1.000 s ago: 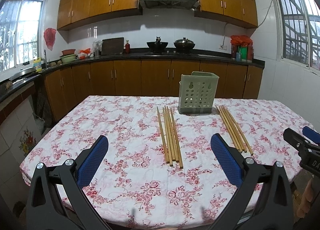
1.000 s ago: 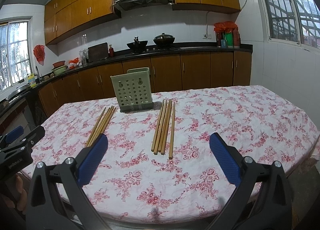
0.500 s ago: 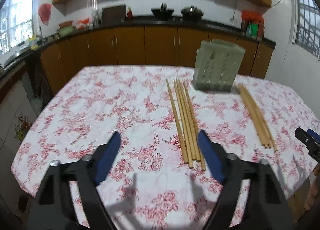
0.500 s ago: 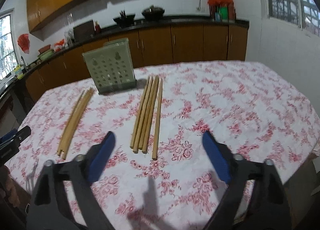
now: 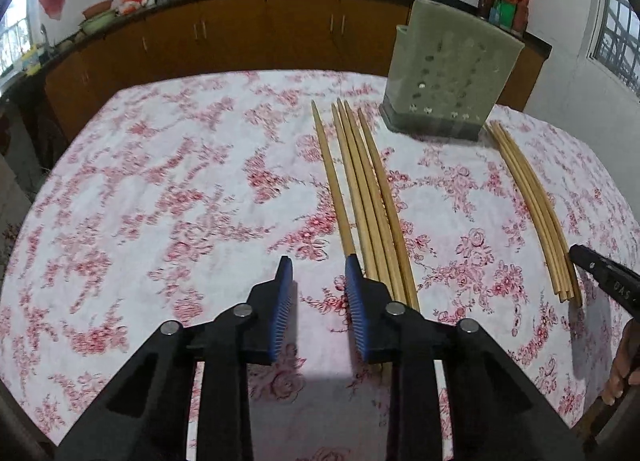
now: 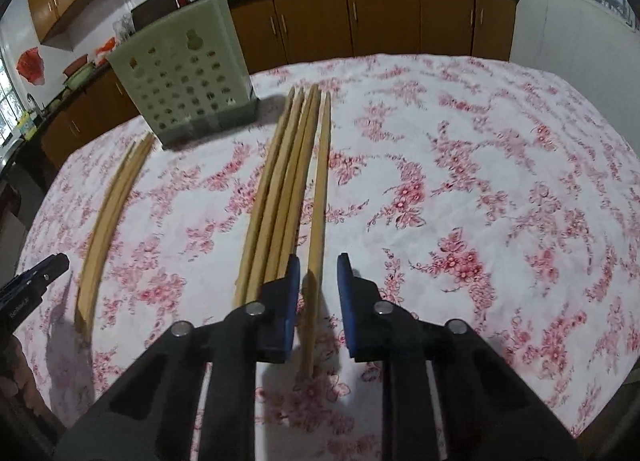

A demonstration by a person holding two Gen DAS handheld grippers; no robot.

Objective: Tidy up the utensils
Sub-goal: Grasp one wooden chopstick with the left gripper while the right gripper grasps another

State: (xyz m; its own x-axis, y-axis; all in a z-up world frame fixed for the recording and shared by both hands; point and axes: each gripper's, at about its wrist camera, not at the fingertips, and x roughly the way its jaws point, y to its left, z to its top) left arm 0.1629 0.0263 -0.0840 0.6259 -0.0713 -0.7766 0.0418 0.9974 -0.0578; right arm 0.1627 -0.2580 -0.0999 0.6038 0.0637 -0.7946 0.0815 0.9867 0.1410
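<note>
Two bundles of wooden chopsticks lie on the floral tablecloth in front of a pale green perforated holder (image 5: 452, 69) (image 6: 184, 77). My left gripper (image 5: 318, 261) hovers low at the near ends of the left bundle (image 5: 360, 197). Its jaws are closing with only cloth between them, and its right finger covers the stick ends. My right gripper (image 6: 319, 261) straddles a single chopstick (image 6: 319, 189) lying just right of its bundle (image 6: 276, 197). Those jaws are closing too, with the stick between the pads and a gap still showing.
The other bundle (image 5: 532, 209) (image 6: 108, 213) lies beside the holder in each view. The tip of the opposite gripper (image 5: 604, 281) (image 6: 36, 281) and a hand (image 5: 624, 361) show at the frame edges. Kitchen cabinets and a counter stand behind the table (image 5: 160, 181).
Both grippers have dropped and tilted down towards the near ends of the chopsticks. Both pairs of jaws have narrowed from wide open. The right one now has a single chopstick between its fingers.
</note>
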